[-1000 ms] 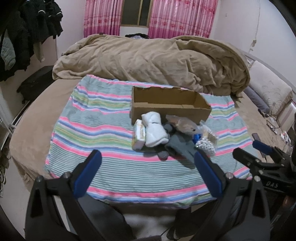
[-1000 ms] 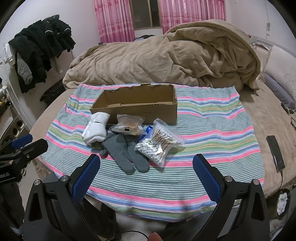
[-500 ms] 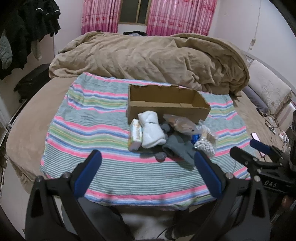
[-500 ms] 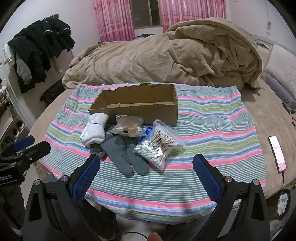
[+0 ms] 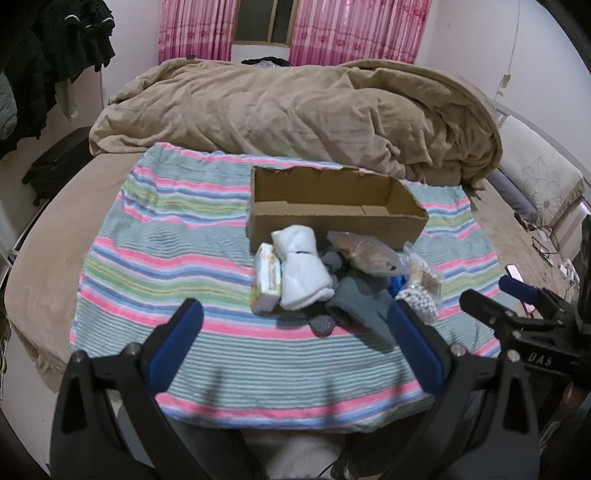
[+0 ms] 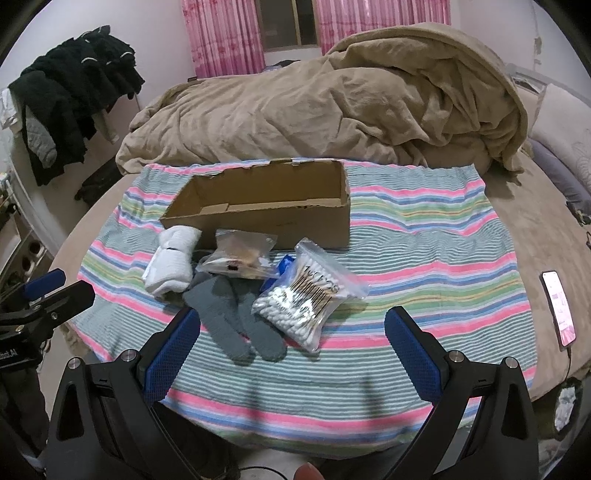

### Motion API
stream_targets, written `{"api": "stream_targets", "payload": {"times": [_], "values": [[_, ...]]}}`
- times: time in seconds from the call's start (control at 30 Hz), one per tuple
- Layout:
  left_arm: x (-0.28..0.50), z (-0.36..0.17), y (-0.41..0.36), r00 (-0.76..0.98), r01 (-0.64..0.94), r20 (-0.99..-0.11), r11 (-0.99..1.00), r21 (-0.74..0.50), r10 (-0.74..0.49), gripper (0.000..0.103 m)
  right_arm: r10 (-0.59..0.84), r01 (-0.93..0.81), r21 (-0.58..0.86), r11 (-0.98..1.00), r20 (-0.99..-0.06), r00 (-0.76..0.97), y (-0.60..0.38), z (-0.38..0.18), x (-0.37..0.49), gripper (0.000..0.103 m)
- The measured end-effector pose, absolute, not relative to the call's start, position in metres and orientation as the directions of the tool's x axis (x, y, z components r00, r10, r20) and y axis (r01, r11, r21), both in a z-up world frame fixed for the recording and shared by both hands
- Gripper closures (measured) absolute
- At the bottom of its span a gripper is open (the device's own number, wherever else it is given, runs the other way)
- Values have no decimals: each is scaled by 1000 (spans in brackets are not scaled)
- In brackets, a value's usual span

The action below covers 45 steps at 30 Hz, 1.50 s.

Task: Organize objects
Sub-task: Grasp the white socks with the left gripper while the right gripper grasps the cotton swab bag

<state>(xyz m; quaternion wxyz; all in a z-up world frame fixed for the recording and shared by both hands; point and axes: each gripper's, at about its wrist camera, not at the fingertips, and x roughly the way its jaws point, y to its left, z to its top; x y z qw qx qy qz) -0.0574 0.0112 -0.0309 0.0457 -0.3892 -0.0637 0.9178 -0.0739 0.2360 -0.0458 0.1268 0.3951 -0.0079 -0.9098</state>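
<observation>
Both grippers held level at near edge of the striped pink-green-blue blanket (image 6: 424,258), pointing fwd. Left gripper (image 5: 295,339) and right gripper (image 6: 291,345): fingers wide apart, nothing between. Open brown cardboard box (image 6: 295,218) sits mid-blanket; just near of it a white rolled sock (image 6: 171,260), grey socks (image 6: 236,321), clear zip bag of cotton swabs (image 6: 306,295).

**Colours and Patterns**

The blanket (image 6: 424,236) carries horizontal stripes in pink, teal, green, blue and white. The cardboard box (image 6: 280,221) is plain brown. The rolled towel (image 6: 171,260) is white. The gloves (image 6: 236,321) are grey. The duvet (image 5: 295,122) is tan. The curtains (image 6: 225,33) are pink. The gripper pads (image 6: 171,354) are blue.
</observation>
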Motion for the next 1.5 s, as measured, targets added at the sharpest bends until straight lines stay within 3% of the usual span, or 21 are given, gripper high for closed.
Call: {"api": "stream_targets", "payload": {"times": [0.4, 0.5, 0.63, 0.97, 1.0, 1.07, 1.13, 1.3, 1.5], "values": [[-109, -58, 23, -672, -66, -724, -986, -152, 156, 4, -207, 170, 128, -977, -760, -616, 249, -76, -112, 2], [-122, -67, 27, -659, -71, -736, -987, -144, 155, 11, -211, 154, 147, -977, -773, -598, 251, -87, -123, 2], [-142, -87, 31, -632, -71, -760, -988, -137, 151, 11, -207, 110, 176, -978, -793, -573, 255, -102, -139, 4], [-155, -109, 35, -607, -80, -784, -991, -106, 133, 34, -289, 93, 283, -955, -801, -524, 250, -126, -150, 8], [-154, -108, 35, -608, -81, -783, -991, -104, 132, 40, -298, 95, 292, -952, -799, -522, 249, -128, -149, 10], [-152, -106, 36, -606, -87, -784, -991, -104, 136, 46, -336, 123, 320, -939, -786, -518, 247, -128, -147, 35], [-149, -105, 37, -606, -91, -784, -991, -102, 136, 52, -342, 144, 315, -938, -780, -524, 243, -124, -144, 46], [-141, -100, 42, -608, -105, -782, -990, -90, 135, 66, -344, 152, 314, -937, -765, -544, 244, -116, -137, 57], [-136, -90, 40, -623, -84, -773, -993, -88, 121, 69, -346, 149, 322, -935, -735, -584, 254, -104, -128, 66]]}}
